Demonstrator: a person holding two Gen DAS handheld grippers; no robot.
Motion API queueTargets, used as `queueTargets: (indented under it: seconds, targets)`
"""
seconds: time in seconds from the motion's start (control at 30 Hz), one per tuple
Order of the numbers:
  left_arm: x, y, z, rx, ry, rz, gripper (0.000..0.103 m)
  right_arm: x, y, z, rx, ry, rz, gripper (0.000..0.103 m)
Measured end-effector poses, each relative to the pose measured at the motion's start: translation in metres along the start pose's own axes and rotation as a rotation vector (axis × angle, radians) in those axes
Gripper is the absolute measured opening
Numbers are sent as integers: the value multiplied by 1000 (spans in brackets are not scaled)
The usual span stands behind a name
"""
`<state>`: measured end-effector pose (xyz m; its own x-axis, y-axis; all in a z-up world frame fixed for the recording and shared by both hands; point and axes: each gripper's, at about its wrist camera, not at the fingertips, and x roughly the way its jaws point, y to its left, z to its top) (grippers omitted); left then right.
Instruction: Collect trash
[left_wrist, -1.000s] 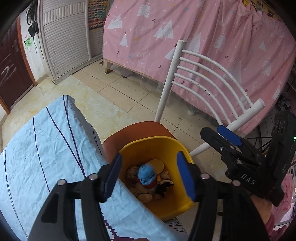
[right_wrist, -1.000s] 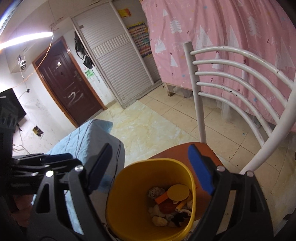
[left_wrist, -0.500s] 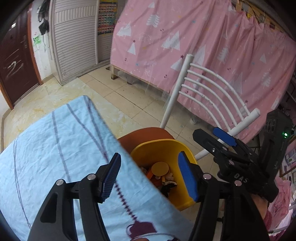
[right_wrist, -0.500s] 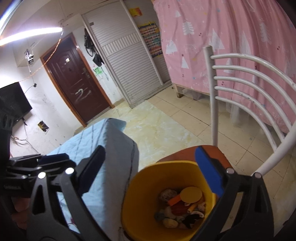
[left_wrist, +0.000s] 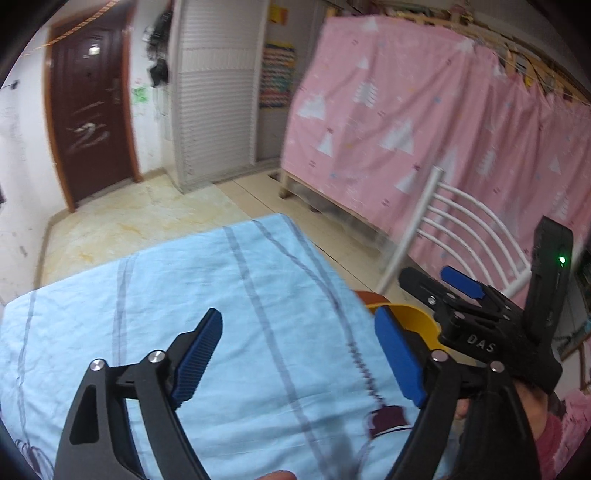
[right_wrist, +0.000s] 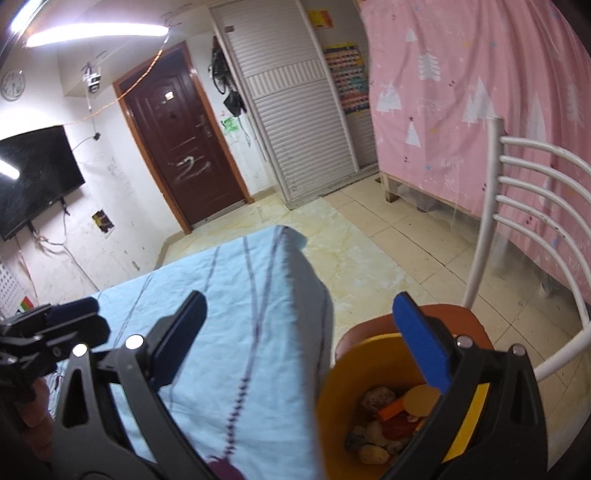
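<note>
both wrist views share the blue bedsheet (left_wrist: 229, 302).

Yellow bin (right_wrist: 334, 402) on orange seat (right_wrist: 454, 317); white chair (right_wrist: 532, 206). Light-blue cloth (left_wrist: 207, 295), dark stripes. Pink curtain (left_wrist: 406, 110), white tree print. Dark-brown door (right_wrist: 184, 140). Blue pads (left_wrist: 397, 354).

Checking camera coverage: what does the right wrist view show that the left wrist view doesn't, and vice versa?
Right wrist only: the trash inside the yellow bin, the wall TV, a clock and the ceiling light.
Left wrist only: the hand holding the right gripper; the bin's inside is hidden there.
Both: the blue striped cloth, white chair, pink curtain, brown door, and both grippers open and empty, left gripper included.
</note>
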<state>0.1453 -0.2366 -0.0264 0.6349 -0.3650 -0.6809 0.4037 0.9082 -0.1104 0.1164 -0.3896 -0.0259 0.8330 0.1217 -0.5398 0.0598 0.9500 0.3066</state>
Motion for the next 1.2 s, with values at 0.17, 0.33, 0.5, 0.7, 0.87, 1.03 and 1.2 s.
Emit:
queueTargets:
  seconds: [0.17,0.33,0.5,0.7,0.87,1.03,1.2]
  targets:
    - [-18,35,-10,-46,-63,88,86,8,38,-5,-49,1,36,97]
    - [-32,70,-23,-102,-93,143,86,13,71,-14,-100,16,67,97]
    - [-46,99,-34,-158,-135,220,87,16,102,-20,-133,17,114,97]
    - [-64,128,-45,-209,-161,271,88,19,127,-22,-147,7,144,97]
    - [-76,146,-50,-240,-180,297,88,16,143,-25,-172,-15,164,97]
    - [-82,158,-54,-261,-188,311,88,15,154,-26,-192,-24,177,97]
    - [-88,161,-56,-267,-195,321,88,13,162,-27,-206,-28,187,97]
